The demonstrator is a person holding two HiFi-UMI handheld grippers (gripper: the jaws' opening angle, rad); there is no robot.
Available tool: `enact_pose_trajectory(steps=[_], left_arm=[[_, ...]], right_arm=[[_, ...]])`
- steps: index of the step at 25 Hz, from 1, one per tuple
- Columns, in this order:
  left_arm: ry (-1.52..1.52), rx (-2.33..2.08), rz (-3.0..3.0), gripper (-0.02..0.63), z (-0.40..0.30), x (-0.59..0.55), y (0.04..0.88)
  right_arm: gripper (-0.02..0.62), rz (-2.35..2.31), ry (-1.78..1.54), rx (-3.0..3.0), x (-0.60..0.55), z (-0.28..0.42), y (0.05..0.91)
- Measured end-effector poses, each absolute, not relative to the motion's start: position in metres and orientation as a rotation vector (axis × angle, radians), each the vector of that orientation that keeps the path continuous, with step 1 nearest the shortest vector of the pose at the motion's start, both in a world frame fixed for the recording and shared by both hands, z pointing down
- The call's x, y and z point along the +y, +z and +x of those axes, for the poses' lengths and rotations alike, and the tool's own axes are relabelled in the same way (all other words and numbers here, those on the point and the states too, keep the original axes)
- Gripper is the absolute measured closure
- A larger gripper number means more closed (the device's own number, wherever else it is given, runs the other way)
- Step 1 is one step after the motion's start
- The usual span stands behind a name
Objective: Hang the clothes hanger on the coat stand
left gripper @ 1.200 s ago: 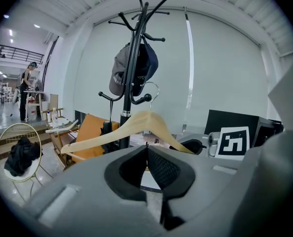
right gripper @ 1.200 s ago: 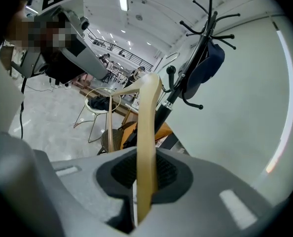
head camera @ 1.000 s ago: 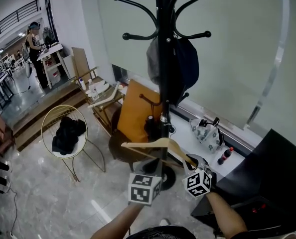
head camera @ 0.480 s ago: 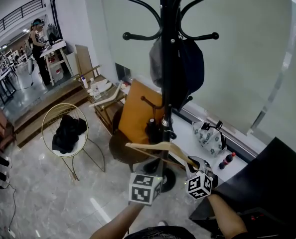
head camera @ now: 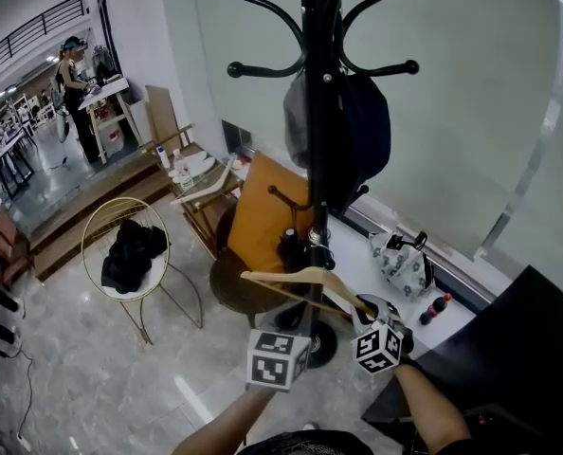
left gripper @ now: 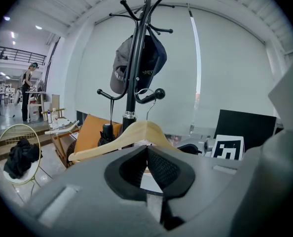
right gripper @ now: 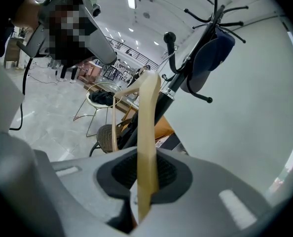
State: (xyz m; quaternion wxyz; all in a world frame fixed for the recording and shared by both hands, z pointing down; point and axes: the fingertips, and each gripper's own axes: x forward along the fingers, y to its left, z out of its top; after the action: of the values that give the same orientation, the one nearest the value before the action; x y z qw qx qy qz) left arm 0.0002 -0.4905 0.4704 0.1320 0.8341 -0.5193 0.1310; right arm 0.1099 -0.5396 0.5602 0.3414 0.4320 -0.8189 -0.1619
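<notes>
Right gripper [right gripper: 145, 179] is clamped narrow on one wooden arm of the clothes hanger [head camera: 296, 278], the arm running up between its pads. Left gripper [left gripper: 147, 152] has its pads together with nothing between them and sits just below the hanger's shoulder. The hanger hangs low in front of the coat stand [head camera: 316, 112], near its pole and well below the top hooks. Its wire hook [left gripper: 147, 107] rises close to the lower prong [left gripper: 149, 98]; whether it is over the prong cannot be told from any view. Judged step: bring the wire hook onto that prong. To do it well, the open side of the hook should face the prong, and the hook should pass above the ball tip [left gripper: 160, 93] before it is lowered into the curve. A one-ended grip lets the hanger swing, so the motion should be slow and the wooden arm held level. The empty left gripper could steady the shoulder from below. The cap [head camera: 353, 126] on the pole above is best not brushed. Release only once the hook bears the weight.
</notes>
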Motion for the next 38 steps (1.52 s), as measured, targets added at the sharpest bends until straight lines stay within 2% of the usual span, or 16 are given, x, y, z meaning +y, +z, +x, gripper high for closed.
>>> enact_pose_trajectory(steps=[30,38], left_arm=[[0.399,-1.511,2.398,0.601,-0.002,-0.516,0.488],[0.415,-1.515,2.393,0.600,-0.005,-0.513,0.488]], right_arm=[[0.555,1.120,-0.372,-2.107,-0.583,0.110,0.585],[0.537,1.105,-0.392,-2.079,-0.584,0.106,0.587]])
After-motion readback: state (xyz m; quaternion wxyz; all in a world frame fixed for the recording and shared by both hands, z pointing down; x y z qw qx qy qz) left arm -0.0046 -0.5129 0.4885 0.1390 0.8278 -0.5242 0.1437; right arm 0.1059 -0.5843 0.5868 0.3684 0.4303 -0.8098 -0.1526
